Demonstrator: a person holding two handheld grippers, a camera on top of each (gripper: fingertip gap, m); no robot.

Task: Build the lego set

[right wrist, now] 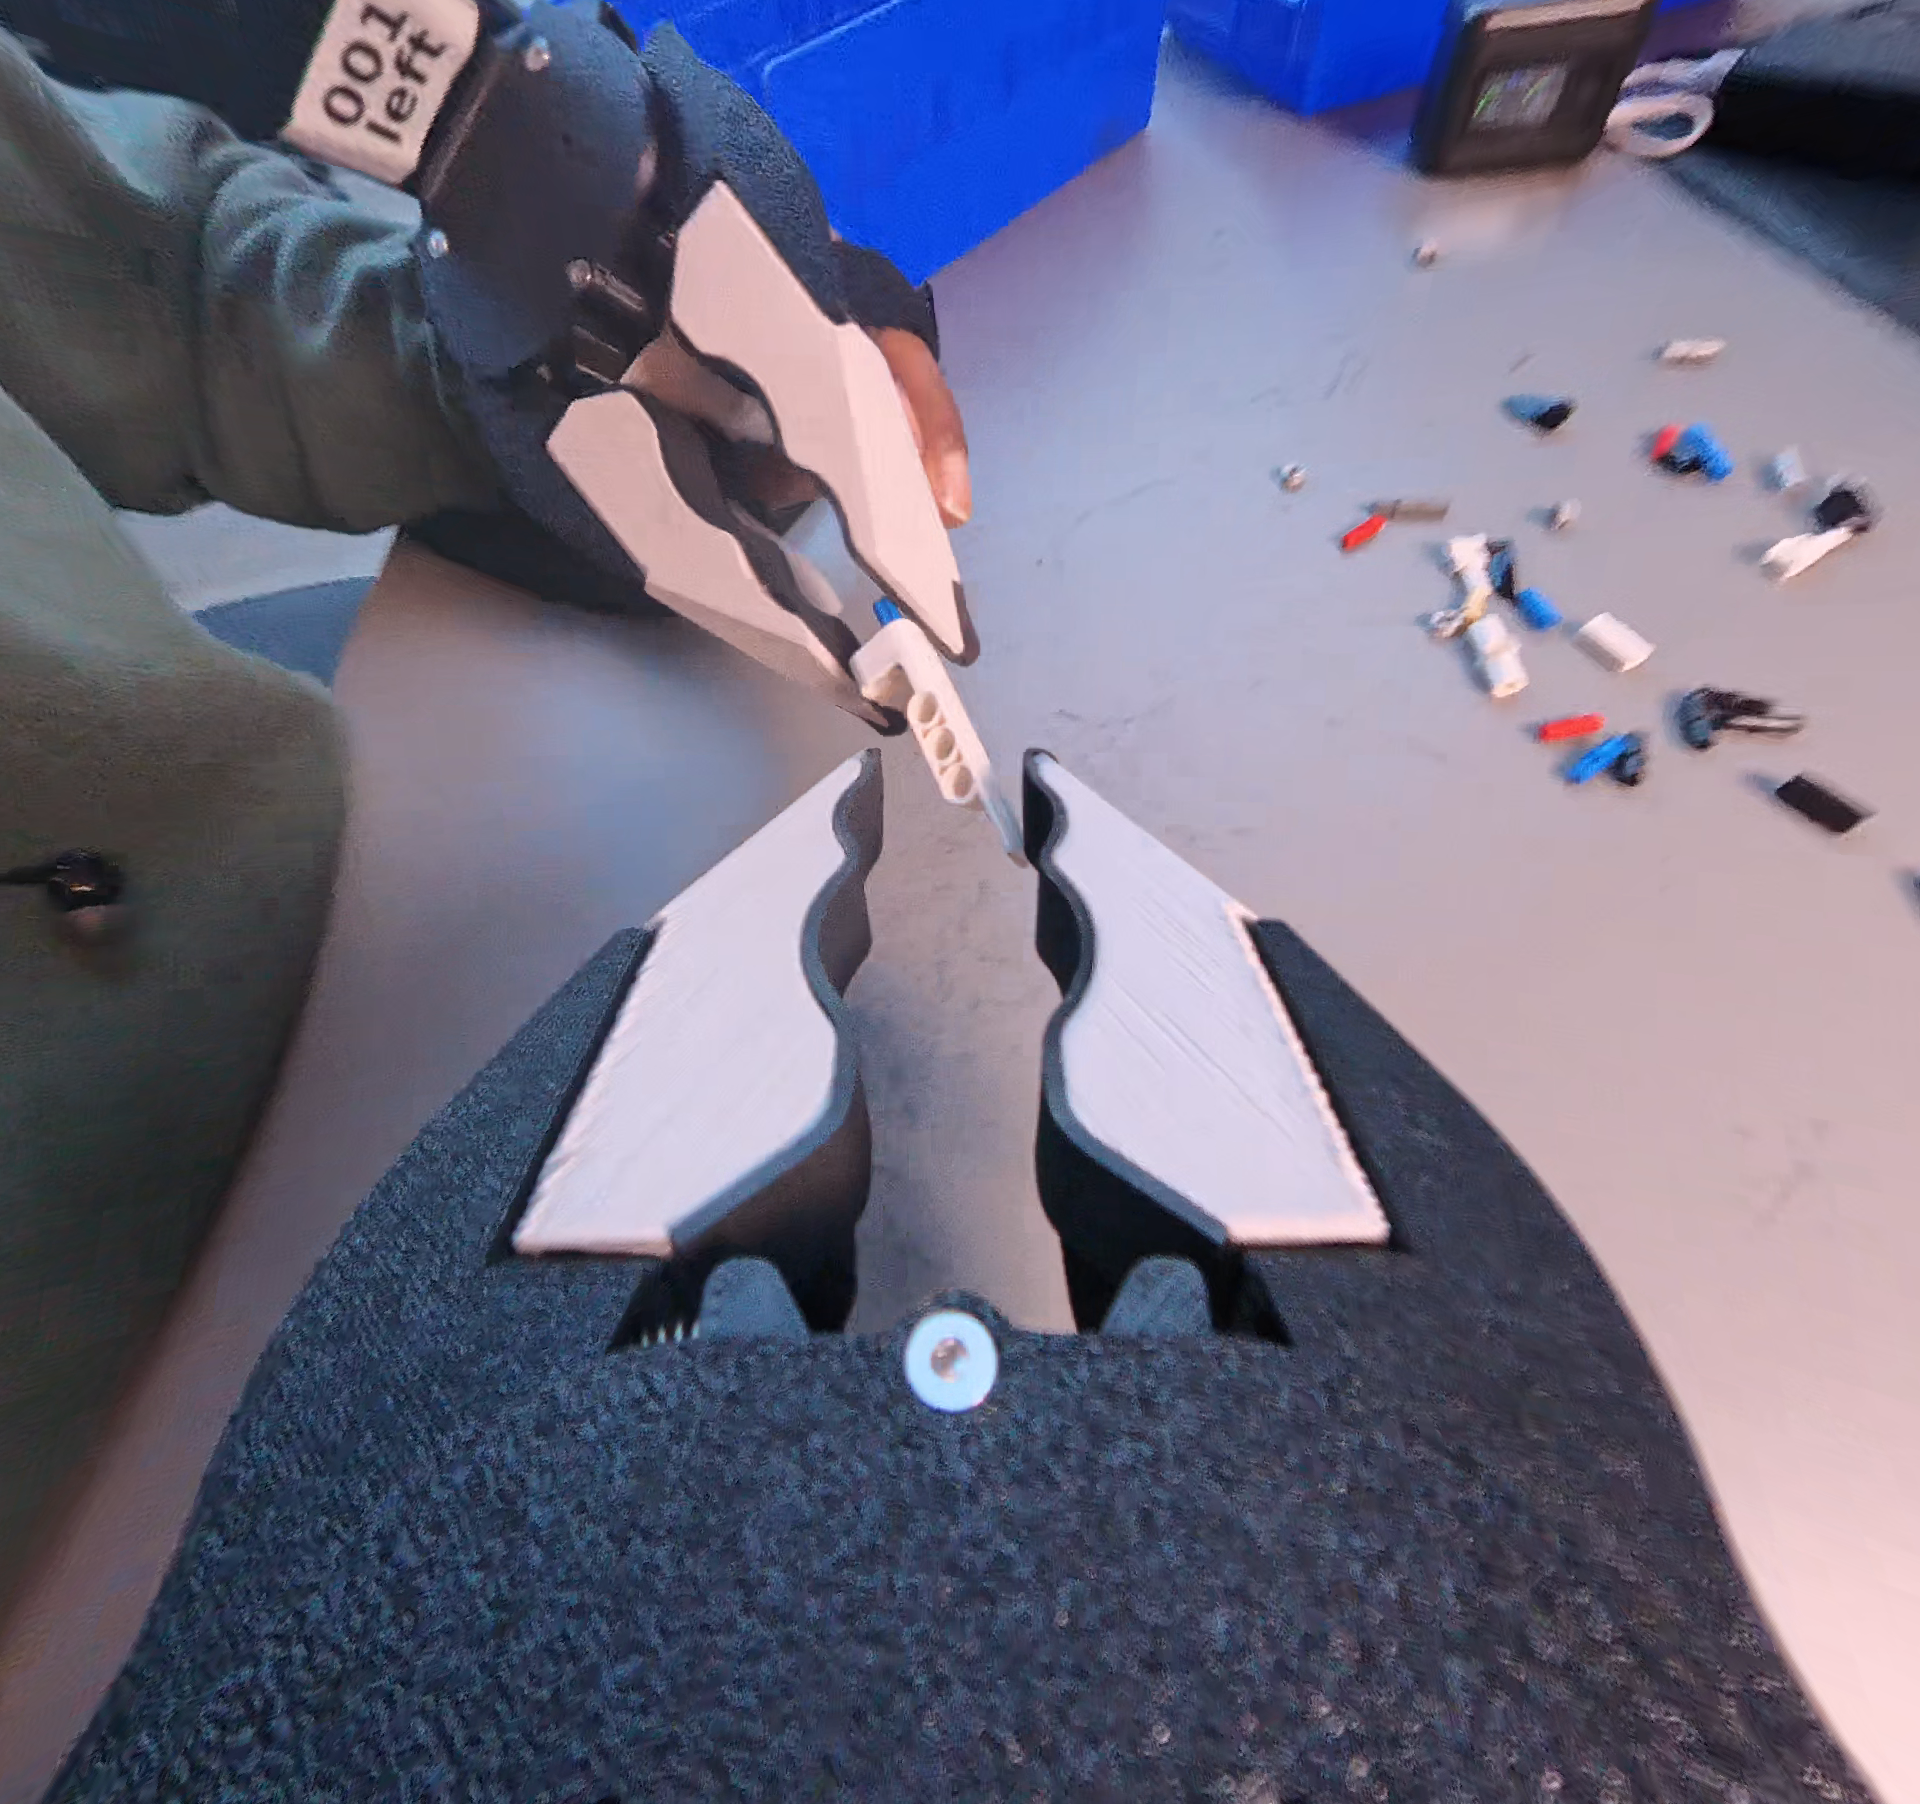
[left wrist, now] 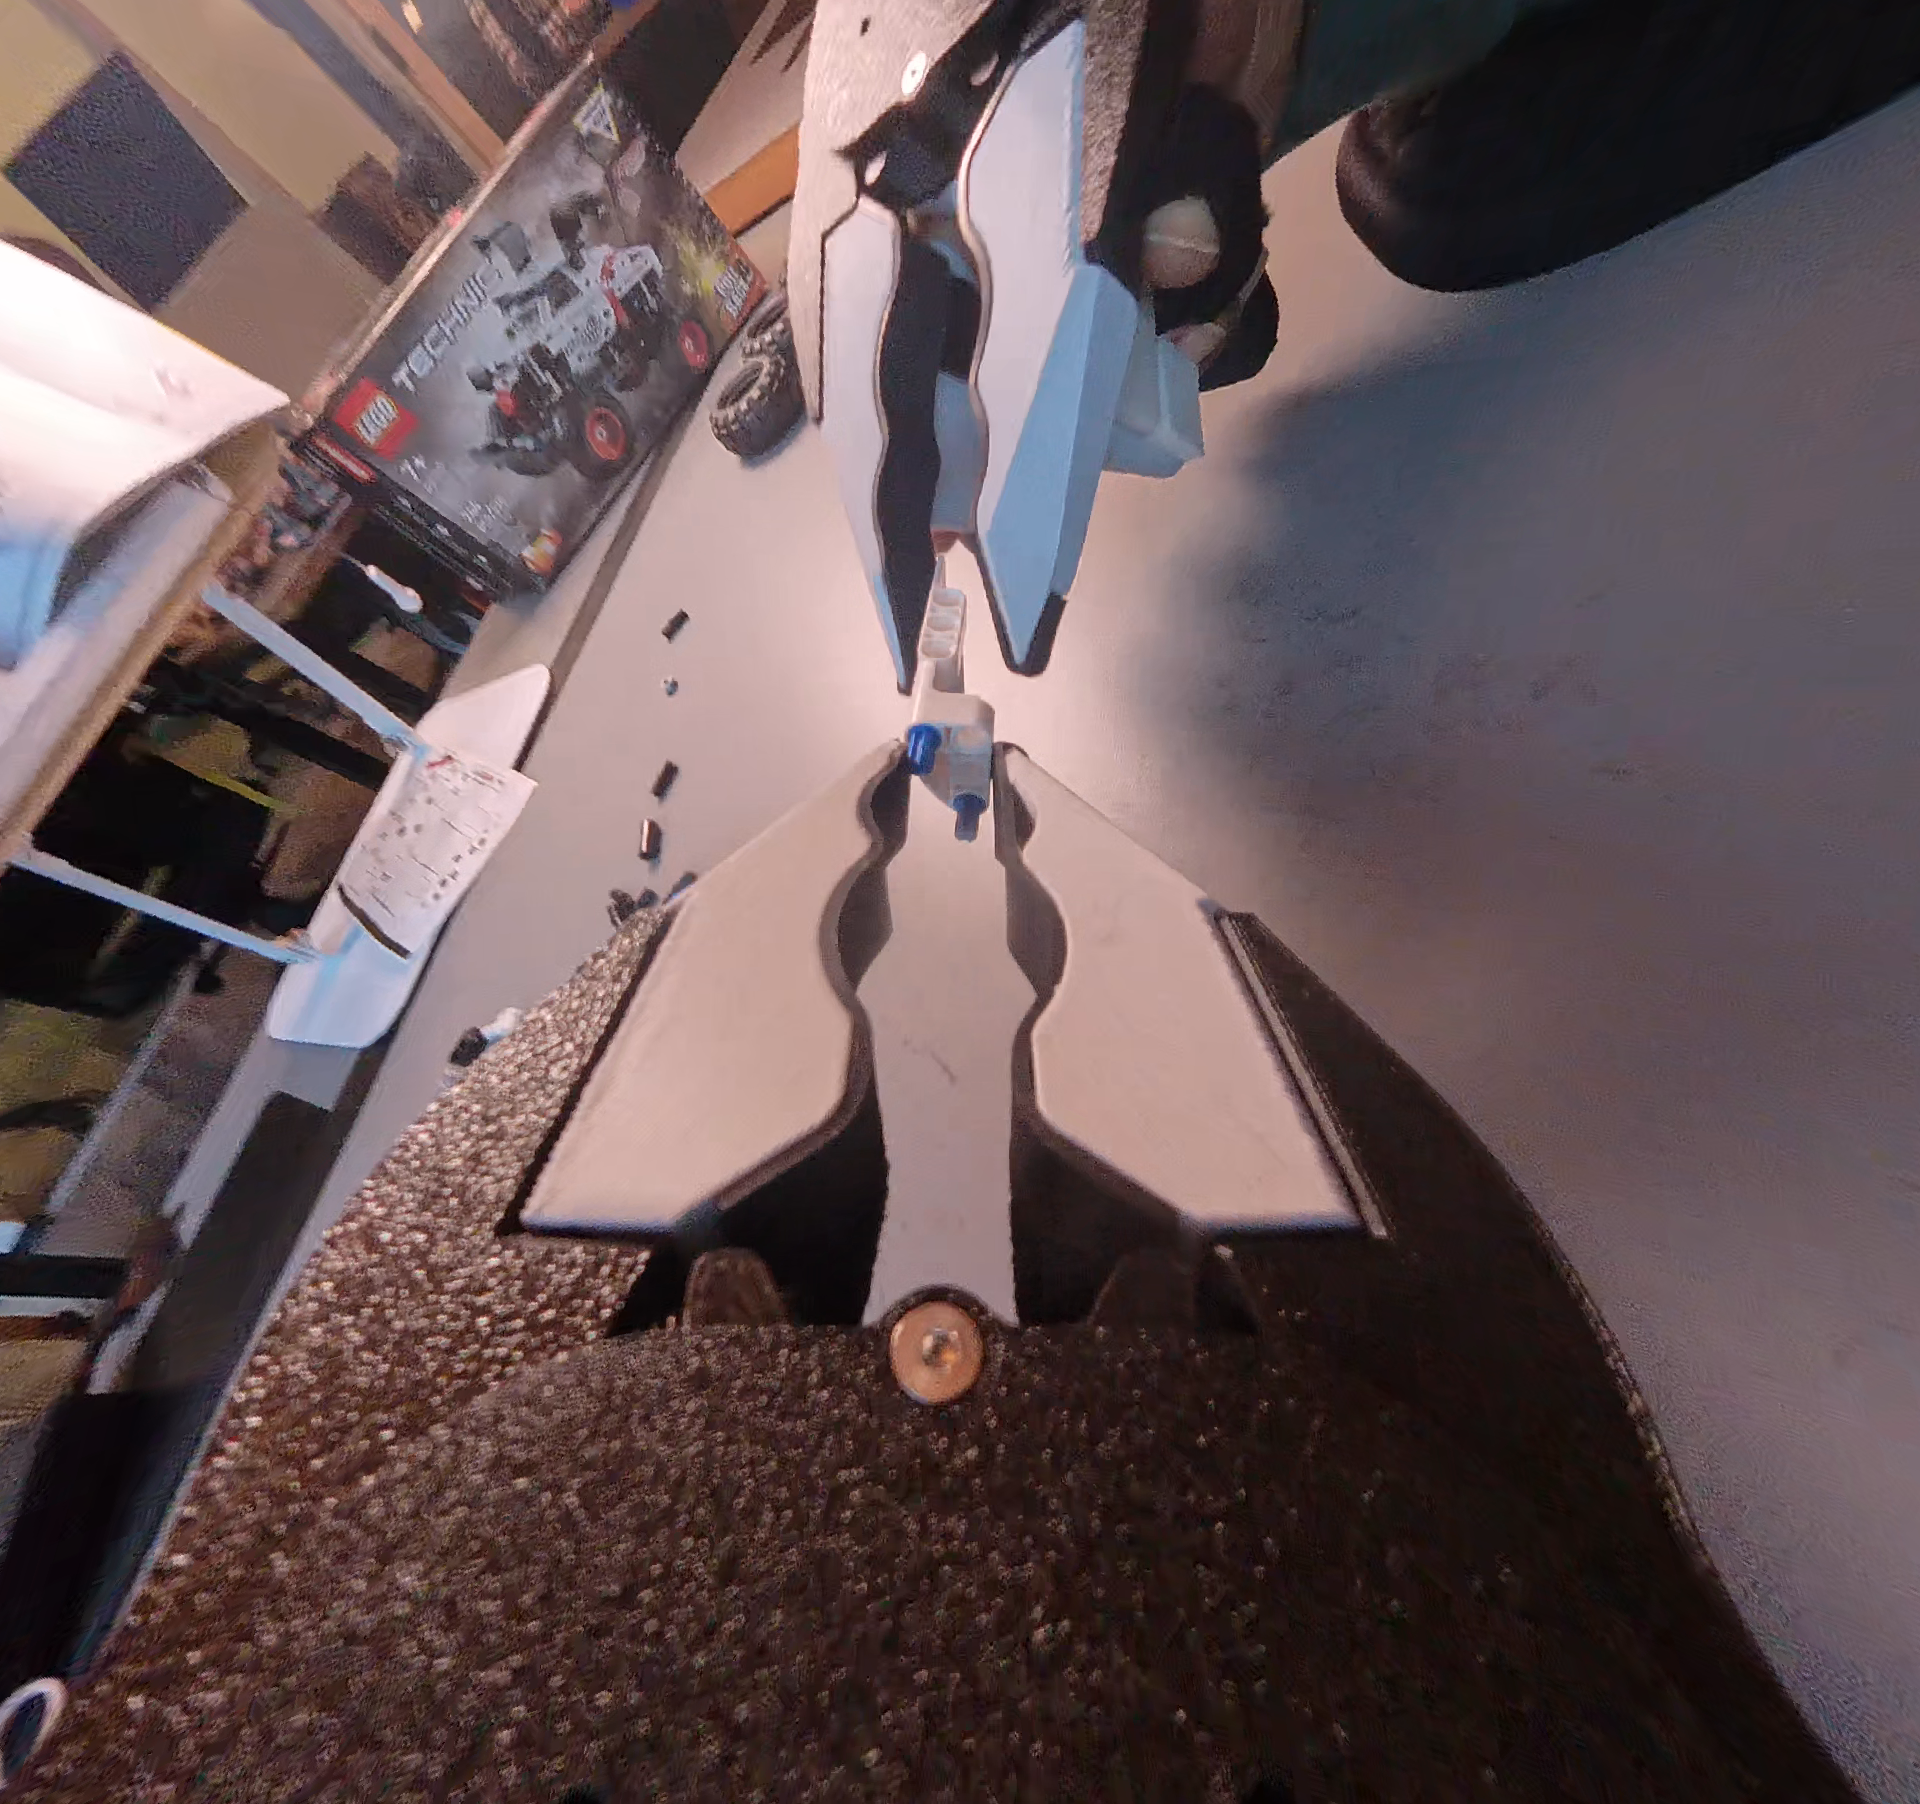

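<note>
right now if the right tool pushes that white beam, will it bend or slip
Probably stays stiff: the white beam looks like hard plastic. It may pivot, since the left tool pinches only one end. Its smooth surface could slip against the open right tool.

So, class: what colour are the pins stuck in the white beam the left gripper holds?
Blue pins in the white beam, clearest in the left wrist view.

A: From my seat the left tongs show a rough, pebbled black plastic body with matt white fingers, and one shiny metal screw.

B: Same on my right tongs; the white fingers carry fine printed ridges.

A: I read the white beam as smooth, glossy plastic, like its blue pin.

B: The bench looks matt and smooth. The sleeve is soft cloth, the box glossy cardboard, the bins smooth plastic.
</note>
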